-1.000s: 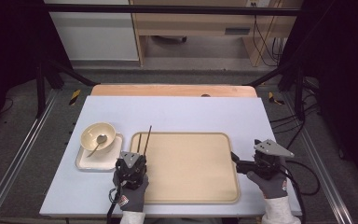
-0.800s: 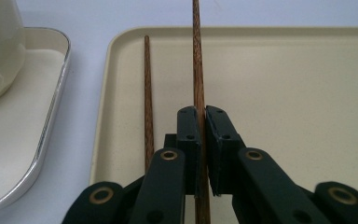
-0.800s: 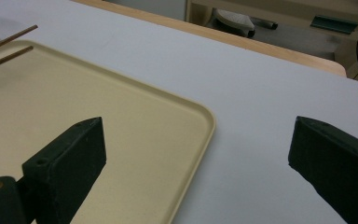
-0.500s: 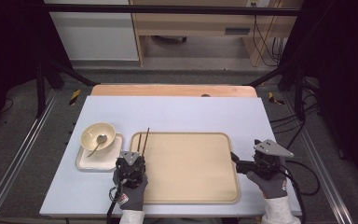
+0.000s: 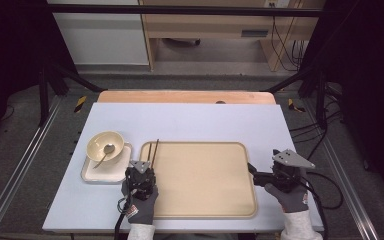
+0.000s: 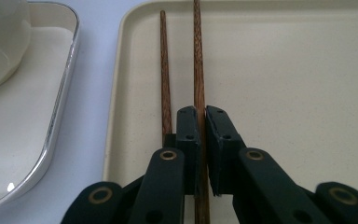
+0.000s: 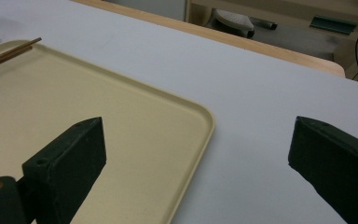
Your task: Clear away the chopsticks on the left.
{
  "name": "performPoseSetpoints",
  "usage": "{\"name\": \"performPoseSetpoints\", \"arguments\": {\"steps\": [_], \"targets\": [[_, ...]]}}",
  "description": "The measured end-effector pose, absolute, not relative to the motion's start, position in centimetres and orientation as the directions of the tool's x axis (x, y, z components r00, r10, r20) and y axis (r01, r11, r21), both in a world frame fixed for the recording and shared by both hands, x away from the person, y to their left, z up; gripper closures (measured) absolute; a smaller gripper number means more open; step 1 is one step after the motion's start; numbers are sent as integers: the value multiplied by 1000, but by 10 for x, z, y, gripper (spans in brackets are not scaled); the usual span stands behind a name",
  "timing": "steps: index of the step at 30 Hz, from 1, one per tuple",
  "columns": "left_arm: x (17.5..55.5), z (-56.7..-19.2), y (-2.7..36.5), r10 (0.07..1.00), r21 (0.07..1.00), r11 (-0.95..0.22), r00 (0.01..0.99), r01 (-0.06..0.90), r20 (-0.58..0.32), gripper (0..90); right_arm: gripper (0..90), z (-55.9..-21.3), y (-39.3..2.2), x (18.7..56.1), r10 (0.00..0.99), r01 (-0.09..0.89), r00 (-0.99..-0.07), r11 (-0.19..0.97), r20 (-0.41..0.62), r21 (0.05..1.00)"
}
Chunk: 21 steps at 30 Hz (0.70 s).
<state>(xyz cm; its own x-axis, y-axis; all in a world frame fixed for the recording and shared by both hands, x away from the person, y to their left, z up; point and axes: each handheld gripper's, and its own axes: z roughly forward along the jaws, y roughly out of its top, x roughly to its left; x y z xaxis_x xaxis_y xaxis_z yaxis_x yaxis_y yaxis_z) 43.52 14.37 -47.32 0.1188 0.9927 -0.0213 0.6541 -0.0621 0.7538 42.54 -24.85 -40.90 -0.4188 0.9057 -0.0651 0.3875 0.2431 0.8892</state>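
Observation:
Two dark wooden chopsticks (image 5: 153, 150) (image 6: 196, 56) lie along the left edge of a beige tray (image 5: 205, 190) (image 6: 298, 70). My left gripper (image 5: 147, 163) (image 6: 203, 111) rests low over the tray's left side, shut on the right-hand chopstick near its closer end. The other chopstick (image 6: 165, 70) lies loose just outside the left jaw. My right gripper (image 5: 253, 173) (image 7: 196, 126) hovers at the tray's right rim (image 7: 200, 140), open, with the rim and bare table between its jaws. The chopsticks' far tips (image 7: 14, 50) show at the upper left of the right gripper view.
A cream bowl (image 5: 105, 144) holding a spoon (image 5: 103, 155) sits on a small white dish tray (image 5: 111, 172) (image 6: 37, 107) just left of the beige tray. The pale table top (image 5: 195, 120) extends behind, with a wooden strip (image 5: 180, 96) at its far edge.

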Motion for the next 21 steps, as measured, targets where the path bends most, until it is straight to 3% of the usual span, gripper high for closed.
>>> {"name": "performPoseSetpoints", "arguments": {"steps": [21], "targets": [[432, -474, 144, 992, 722, -77, 129, 687, -17, 849, 43, -409, -248, 425, 906, 385, -418, 245, -69, 890]]}}
